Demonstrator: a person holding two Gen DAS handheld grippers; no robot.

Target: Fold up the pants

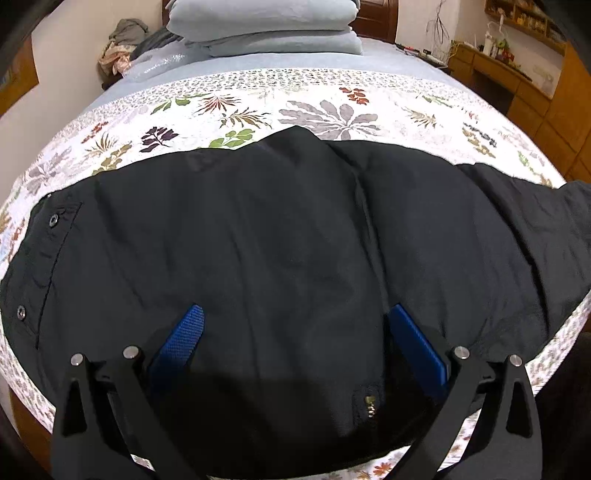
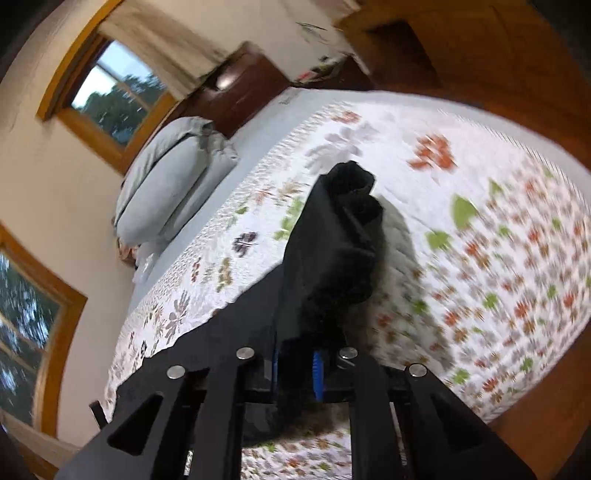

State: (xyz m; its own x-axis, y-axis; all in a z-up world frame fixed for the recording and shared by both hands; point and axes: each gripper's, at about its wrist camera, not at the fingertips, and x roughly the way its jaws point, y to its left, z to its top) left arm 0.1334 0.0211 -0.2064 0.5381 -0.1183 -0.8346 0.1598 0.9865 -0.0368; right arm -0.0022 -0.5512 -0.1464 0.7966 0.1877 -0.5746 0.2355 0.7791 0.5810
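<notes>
Black pants (image 1: 280, 236) lie spread across the floral bedspread (image 1: 325, 107), waistband with snap buttons at the left and the zipper near the front edge. My left gripper (image 1: 295, 325) is open, its blue fingers (image 1: 183, 336) hovering just above the pants' upper part, holding nothing. In the right wrist view my right gripper (image 2: 297, 365) is shut on a bunched end of the black pants (image 2: 332, 243) and holds it lifted above the bed (image 2: 480, 229). That view is tilted and blurred by motion.
Folded light blue bedding (image 1: 266, 26) is stacked at the head of the bed by a dark wooden headboard. Clothes are piled at the far left corner (image 1: 122, 44). A wooden desk with clutter (image 1: 509, 62) stands at the right. Windows (image 2: 110, 96) are on the wall.
</notes>
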